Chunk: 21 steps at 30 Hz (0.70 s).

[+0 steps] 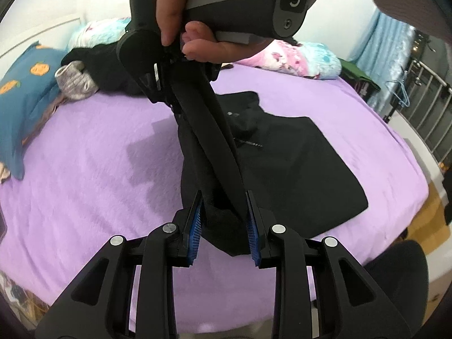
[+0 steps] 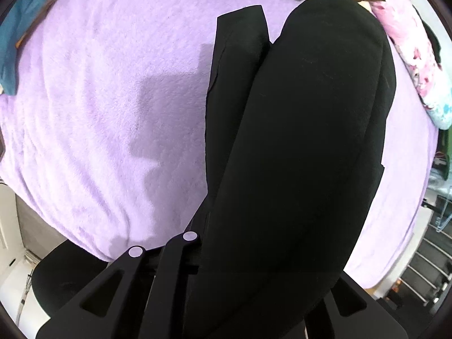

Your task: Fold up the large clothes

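A large black garment (image 1: 299,169) lies partly flat on the purple bedspread (image 1: 93,175). My left gripper (image 1: 224,220) has its blue pads (image 1: 195,234) a short way apart with a lifted fold of the black cloth between them. My right gripper reaches down into that same gap in the left wrist view, its dark finger (image 1: 217,147) running to the pads, held by a hand (image 1: 180,14). In the right wrist view the black garment (image 2: 305,147) drapes over my right gripper and hides its fingertips.
A blue pillow (image 1: 22,99) lies at the left. A heap of grey and black clothes (image 1: 84,79) sits at the back, next to a pink and blue quilt (image 1: 296,56). A metal rail (image 1: 423,107) stands at the right. A black chair (image 2: 62,271) is at the bed's near edge.
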### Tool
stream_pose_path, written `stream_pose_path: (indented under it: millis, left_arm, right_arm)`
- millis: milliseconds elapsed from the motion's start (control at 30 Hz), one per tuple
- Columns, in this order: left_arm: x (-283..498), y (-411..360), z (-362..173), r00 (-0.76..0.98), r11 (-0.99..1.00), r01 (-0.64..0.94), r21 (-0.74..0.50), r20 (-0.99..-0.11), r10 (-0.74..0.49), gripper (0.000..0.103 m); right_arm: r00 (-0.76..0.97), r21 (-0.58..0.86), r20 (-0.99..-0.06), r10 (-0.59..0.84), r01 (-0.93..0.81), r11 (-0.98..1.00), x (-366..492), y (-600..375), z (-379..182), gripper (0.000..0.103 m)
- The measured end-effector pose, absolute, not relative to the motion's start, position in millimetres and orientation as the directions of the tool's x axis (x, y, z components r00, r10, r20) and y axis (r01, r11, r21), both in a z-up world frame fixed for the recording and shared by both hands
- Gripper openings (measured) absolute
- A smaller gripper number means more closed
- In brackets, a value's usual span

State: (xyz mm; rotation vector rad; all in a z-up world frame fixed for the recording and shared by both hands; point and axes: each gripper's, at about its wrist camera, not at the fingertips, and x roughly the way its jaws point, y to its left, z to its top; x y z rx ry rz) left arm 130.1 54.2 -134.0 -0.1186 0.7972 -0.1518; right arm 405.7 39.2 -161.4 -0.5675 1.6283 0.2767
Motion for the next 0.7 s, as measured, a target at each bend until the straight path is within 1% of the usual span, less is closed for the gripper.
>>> stream_pose_path:
  millis: [67,167,233,367,567,700]
  left_arm:
    - [128.0,51.9,-132.4,0.697,0.985,0.096,-0.144,-0.697,-0.17,0.027]
    - [122.8,47.5,-126.4,0.716,0.982,0.126,-0.138,-0.673,-0.186,0.027]
    - [115.1,41.7,-118.0,0.736,0.979,0.164,-0.125,-0.645,-0.206,0.027]
    - [101.9,38.4,-102.8,0.769,0.97,0.203,-0.136,-0.591,-0.244,0.027]
    - [91.9,20.2,-92.5,0.78,0.944,0.296,-0.147,-0.533,-0.327,0.027]
    - [96.1,0.6,-97.9,0.737,0.906,0.382,-0.179,-0.533,-0.416,0.028]
  right_arm:
    - [-0.047,-0.134,-0.982,-0.184,-0.513,0.848,402.5,31.7,-154.2,0.007]
    - [-0.039,-0.117,-0.986,-0.16,-0.515,0.849,406.5,13.6,-137.3,0.006]
    - [-0.035,-0.099,-0.99,-0.134,-0.499,0.861,409.5,-0.8,-127.5,0.006]
    - [-0.037,-0.057,-0.996,-0.084,-0.474,0.879,409.6,-23.3,-113.5,0.006]
    - [-0.035,-0.005,-0.999,-0.022,-0.435,0.9,409.8,-57.0,-101.4,0.006]
    - [-0.035,0.026,-0.999,0.012,-0.415,0.909,412.5,-75.7,-96.4,0.006]
